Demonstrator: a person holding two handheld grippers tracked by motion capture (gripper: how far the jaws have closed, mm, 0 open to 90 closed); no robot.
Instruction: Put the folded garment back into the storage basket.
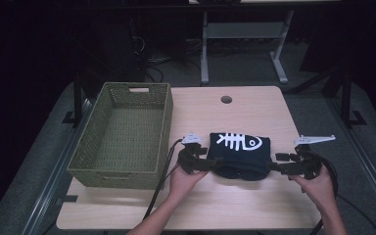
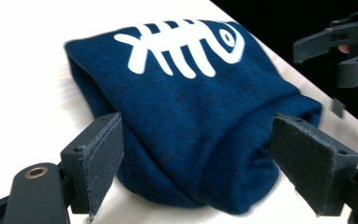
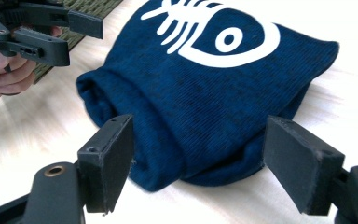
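Observation:
A folded navy cloth (image 1: 240, 152) with a white fish-skeleton print lies on the table's middle. My left gripper (image 1: 209, 164) is at the cloth's near left end and my right gripper (image 1: 275, 165) at its near right end. In the left gripper view the left gripper (image 2: 198, 158) is open, its pads (image 2: 105, 156) standing either side of the cloth (image 2: 191, 116) without pinching it. The right gripper (image 3: 198, 158) is likewise open, straddling the rolled edge of the cloth (image 3: 205, 93). Each view shows the other gripper farther off.
An empty green woven basket (image 1: 117, 178) stands on the table's left side, close to my left hand. The wooden table (image 1: 215, 205) has a round cable hole (image 1: 226, 99) at the back. Dark floor and a desk frame (image 1: 204, 49) lie beyond.

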